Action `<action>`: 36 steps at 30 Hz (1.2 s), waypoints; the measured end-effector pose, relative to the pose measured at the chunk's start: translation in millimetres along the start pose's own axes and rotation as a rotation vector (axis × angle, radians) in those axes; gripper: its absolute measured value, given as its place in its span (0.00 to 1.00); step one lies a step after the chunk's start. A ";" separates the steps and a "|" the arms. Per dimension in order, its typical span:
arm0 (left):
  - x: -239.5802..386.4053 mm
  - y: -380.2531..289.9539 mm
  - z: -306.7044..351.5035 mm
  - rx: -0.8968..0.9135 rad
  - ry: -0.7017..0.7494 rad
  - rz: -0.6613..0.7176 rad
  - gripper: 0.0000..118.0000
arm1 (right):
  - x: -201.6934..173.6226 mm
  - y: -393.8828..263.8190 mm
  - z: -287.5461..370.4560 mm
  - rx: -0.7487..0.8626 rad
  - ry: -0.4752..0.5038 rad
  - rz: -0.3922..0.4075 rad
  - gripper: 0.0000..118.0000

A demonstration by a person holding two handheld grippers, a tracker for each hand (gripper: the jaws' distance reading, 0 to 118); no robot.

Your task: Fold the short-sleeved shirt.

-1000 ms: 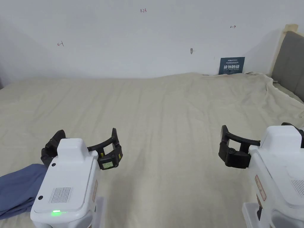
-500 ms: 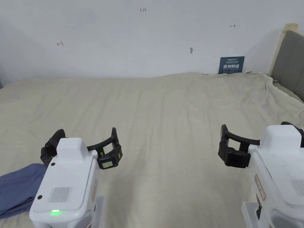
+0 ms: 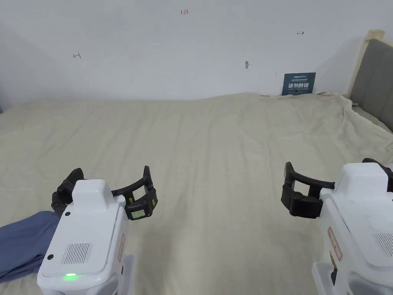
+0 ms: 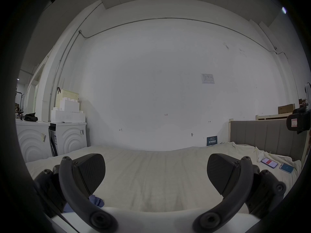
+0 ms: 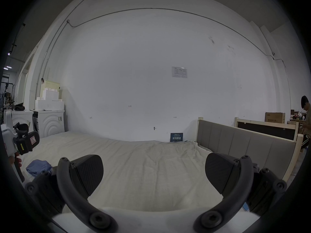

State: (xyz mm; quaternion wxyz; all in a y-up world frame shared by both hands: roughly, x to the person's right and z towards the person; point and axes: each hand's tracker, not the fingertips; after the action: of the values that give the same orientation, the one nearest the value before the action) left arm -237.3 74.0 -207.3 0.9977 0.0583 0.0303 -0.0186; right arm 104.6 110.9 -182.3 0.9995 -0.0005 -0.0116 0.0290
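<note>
Task not started, as I judge. Blue shirt [image 3: 21, 246] lies crumpled on bed [image 3: 215, 153], at 8 o'clock of head view, just beside left tool [image 3: 105, 188]. Left tool and right tool [image 5: 154, 174] both spread wide, empty. Spreading flat and all folds remain.
</note>
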 end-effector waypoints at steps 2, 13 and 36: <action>-0.2 -0.2 0.2 0.000 0.002 0.003 1.00 | -0.4 0.7 0.0 -0.002 0.000 0.002 1.00; -5.0 0.3 -0.9 0.000 0.006 0.017 1.00 | 1.2 20.5 -15.7 -0.268 -0.139 -0.238 1.00; -3.6 3.5 -0.8 0.008 -0.007 0.021 1.00 | -3.1 37.7 -31.8 -0.540 -0.148 -0.260 0.99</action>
State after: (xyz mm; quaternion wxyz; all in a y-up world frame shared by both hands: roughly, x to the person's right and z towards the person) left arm -240.7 77.6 -207.4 0.9977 0.0623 0.0259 -0.0085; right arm 100.0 148.4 -214.2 0.9550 -0.2624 -0.0917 -0.1034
